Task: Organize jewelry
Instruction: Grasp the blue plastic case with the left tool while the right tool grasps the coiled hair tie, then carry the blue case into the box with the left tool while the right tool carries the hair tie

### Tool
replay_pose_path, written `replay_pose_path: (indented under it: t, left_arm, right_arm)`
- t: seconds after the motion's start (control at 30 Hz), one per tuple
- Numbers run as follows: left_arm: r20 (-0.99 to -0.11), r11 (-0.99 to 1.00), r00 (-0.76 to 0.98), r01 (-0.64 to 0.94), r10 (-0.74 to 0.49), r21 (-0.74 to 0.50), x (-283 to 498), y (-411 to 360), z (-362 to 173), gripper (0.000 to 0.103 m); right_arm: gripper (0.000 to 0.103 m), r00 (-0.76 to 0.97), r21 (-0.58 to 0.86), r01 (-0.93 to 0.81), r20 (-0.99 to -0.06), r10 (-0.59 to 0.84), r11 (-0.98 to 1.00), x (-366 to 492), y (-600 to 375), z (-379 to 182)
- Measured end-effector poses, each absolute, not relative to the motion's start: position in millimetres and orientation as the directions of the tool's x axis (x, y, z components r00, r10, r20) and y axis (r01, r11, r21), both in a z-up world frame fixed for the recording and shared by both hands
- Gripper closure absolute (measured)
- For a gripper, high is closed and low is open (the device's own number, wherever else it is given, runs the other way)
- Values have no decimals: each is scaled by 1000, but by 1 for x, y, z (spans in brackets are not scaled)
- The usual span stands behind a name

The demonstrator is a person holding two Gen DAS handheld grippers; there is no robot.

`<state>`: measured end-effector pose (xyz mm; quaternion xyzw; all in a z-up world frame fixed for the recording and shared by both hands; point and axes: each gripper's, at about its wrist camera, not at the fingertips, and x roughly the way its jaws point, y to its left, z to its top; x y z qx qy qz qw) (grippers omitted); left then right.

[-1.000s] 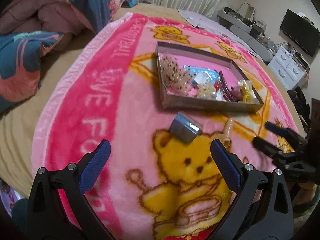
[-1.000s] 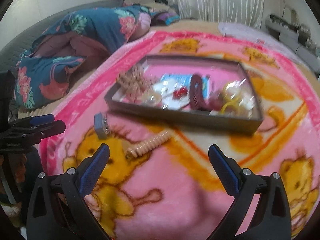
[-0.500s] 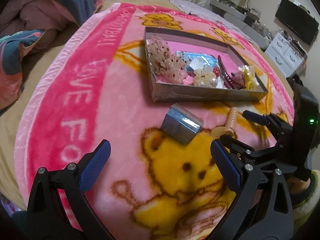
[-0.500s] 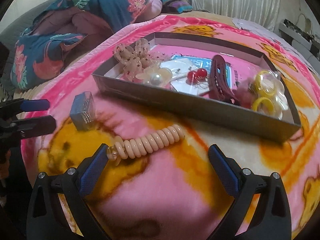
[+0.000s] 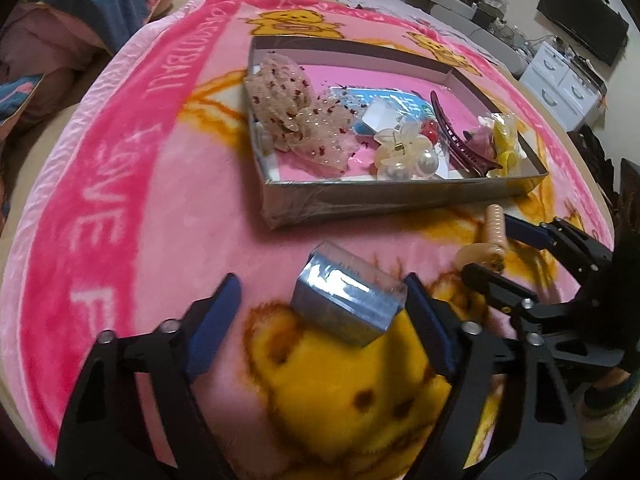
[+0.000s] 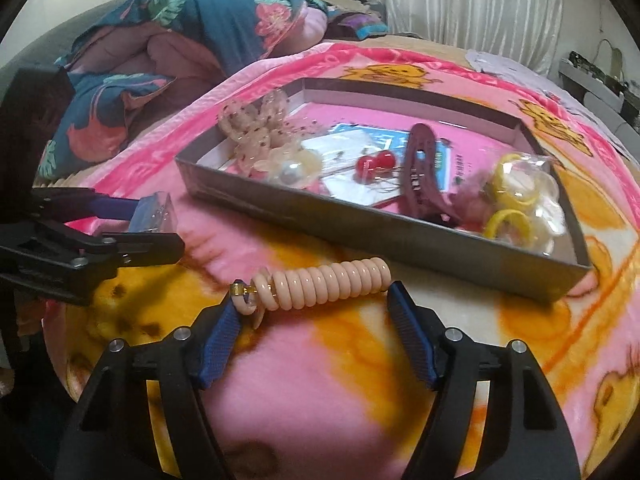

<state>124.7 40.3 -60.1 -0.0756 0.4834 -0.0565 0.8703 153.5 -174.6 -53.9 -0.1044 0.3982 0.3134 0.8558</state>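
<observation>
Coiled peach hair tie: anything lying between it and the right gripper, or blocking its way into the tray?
Nothing visible. The coiled hair tie lies on the blanket between the closing right gripper's fingertips. Only the tray's low near wall separates it from the tray, so it needs lifting over.

The left gripper [image 5: 320, 314] tilts down toward the blanket [image 5: 120, 220], and its jaws have just been closing; a small clear box [image 5: 348, 304] sits between the blue pads, the right-hand pad at the box's corner and the other pad still apart from it. The right gripper [image 6: 312, 318] also slants down over the blanket, just beside the left one, and its jaws have just been closing too; a peach coil hair tie [image 6: 320, 282] lies across the gap at the fingertips, and whether the pads press on it cannot be told
</observation>
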Motion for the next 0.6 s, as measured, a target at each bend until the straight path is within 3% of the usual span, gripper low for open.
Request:
replay_pose_path:
  t: [0.17,0.6]
  left_arm:
    - [-830,980,525,58,-191,-189,128,33,-57,62]
    - [-796,973,560,151,-228,-173,123,0,-26,62]
  right_arm:
    - [33,494,103,-590,-739,459,801,154,-193,-46]
    - [33,555,136,-540,-685,472,831,145,-234,-12]
